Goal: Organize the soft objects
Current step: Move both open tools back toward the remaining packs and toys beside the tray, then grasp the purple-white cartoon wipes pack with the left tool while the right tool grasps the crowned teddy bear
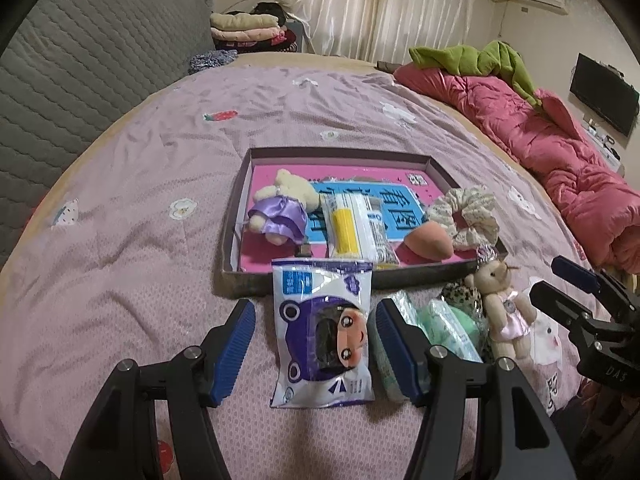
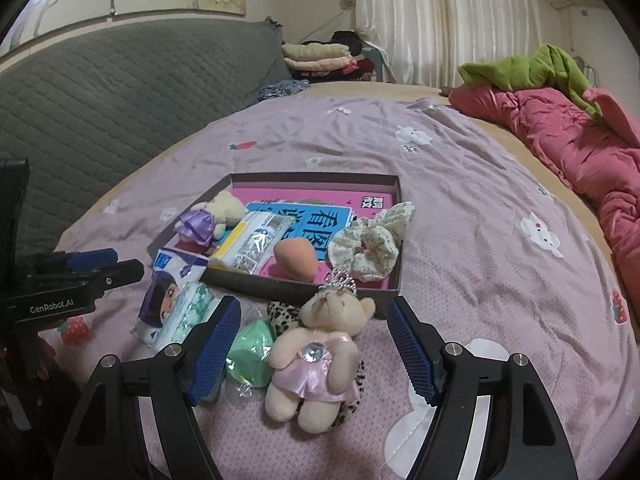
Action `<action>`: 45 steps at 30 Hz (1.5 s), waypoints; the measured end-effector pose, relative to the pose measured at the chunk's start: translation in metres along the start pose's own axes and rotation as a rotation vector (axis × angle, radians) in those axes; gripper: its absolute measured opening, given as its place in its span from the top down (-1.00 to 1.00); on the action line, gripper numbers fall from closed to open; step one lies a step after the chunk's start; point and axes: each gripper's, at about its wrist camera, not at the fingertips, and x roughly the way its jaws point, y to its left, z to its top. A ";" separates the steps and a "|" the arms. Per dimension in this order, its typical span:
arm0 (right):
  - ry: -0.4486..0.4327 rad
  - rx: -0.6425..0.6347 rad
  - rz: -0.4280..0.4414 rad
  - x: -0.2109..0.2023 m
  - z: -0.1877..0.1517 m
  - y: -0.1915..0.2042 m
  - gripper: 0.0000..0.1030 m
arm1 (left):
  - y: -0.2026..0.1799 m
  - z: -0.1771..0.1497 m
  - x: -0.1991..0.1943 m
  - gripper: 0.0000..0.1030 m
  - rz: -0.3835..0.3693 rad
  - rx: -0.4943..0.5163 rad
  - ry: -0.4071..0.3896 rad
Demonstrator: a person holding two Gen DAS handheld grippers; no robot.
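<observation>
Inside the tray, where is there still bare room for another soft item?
Free: the tray's far strip, beyond the purple-dressed bear and floral scrunchie. Crowded: its near half, with wrapped packet and peach sponge.

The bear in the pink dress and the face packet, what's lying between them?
Left wrist view: between the pink-dress bear and face packet lie a tissue pack and a green sponge.

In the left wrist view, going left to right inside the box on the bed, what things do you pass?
Bear in the purple dress → yellow-and-white packet → peach makeup sponge → floral scrunchie, all inside the box.
</observation>
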 end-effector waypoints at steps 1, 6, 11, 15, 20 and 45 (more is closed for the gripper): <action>0.005 -0.003 -0.002 0.000 -0.001 0.001 -0.48 | 0.000 -0.002 0.000 -0.21 0.000 0.002 0.005; 0.034 -0.006 -0.012 0.005 -0.005 0.002 -0.48 | -0.001 -0.009 0.005 -0.21 -0.002 0.008 0.041; 0.066 -0.020 -0.028 0.011 -0.010 0.004 -0.48 | 0.001 -0.012 0.009 -0.21 -0.004 0.006 0.055; 0.089 -0.020 -0.026 0.015 -0.015 0.004 -0.48 | 0.002 -0.014 0.015 -0.21 -0.015 -0.007 0.075; 0.107 -0.011 -0.031 0.020 -0.018 0.001 -0.48 | -0.001 -0.018 0.025 -0.21 -0.022 -0.001 0.099; 0.200 0.098 -0.090 0.049 -0.027 -0.025 -0.48 | -0.006 -0.021 0.050 -0.21 -0.013 0.009 0.149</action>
